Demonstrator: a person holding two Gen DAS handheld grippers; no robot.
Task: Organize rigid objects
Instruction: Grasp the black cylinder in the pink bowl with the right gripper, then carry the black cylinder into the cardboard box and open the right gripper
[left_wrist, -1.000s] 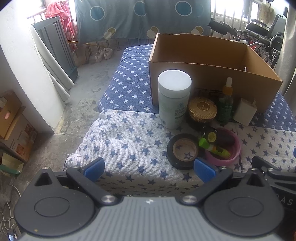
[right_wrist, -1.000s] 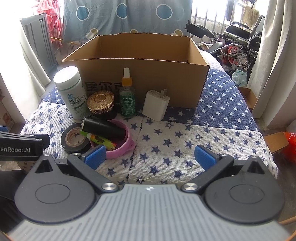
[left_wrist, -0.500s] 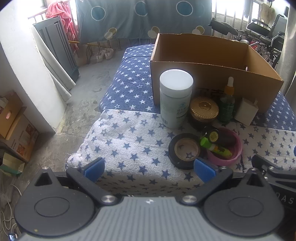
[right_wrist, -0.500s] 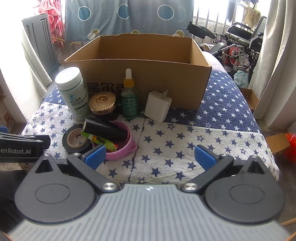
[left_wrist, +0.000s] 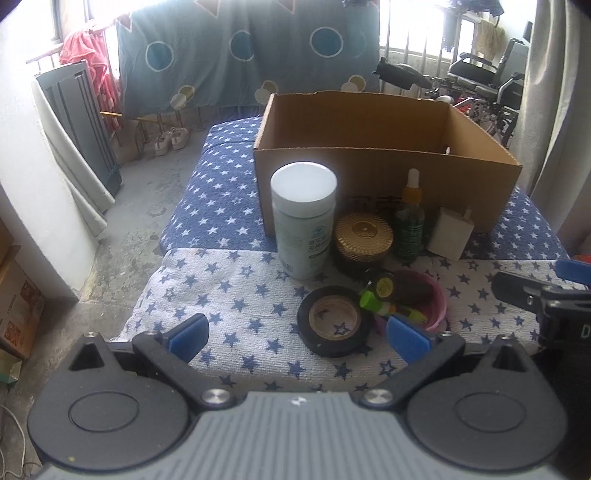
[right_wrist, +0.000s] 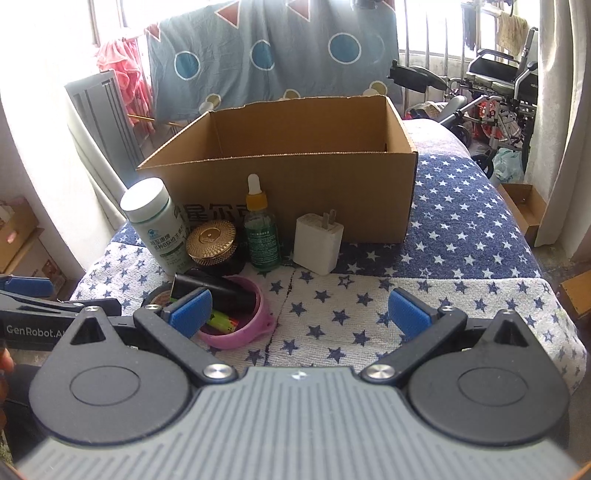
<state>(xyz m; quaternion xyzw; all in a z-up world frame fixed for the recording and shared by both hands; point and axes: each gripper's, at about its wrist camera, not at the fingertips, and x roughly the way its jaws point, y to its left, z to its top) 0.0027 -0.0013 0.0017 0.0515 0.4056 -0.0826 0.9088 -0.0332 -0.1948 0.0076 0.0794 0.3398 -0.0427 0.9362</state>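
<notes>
Both tongs had advanced toward the items; left tongs (left_wrist: 297, 334) and right tongs (right_wrist: 299, 312) spread, empty. White bottle (left_wrist: 303, 220), gold-lidded jar (left_wrist: 364, 235), dropper bottle (right_wrist: 261, 230), charger (right_wrist: 318, 243) stood before cardboard box (right_wrist: 295, 184); tape roll (left_wrist: 334, 321) beside pink bowl (right_wrist: 242, 334).

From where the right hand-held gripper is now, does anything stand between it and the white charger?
Nothing visible does. The right hand-held gripper is open, with only bare star-patterned cloth before the white charger. The pink bowl lies off to its left.
</notes>
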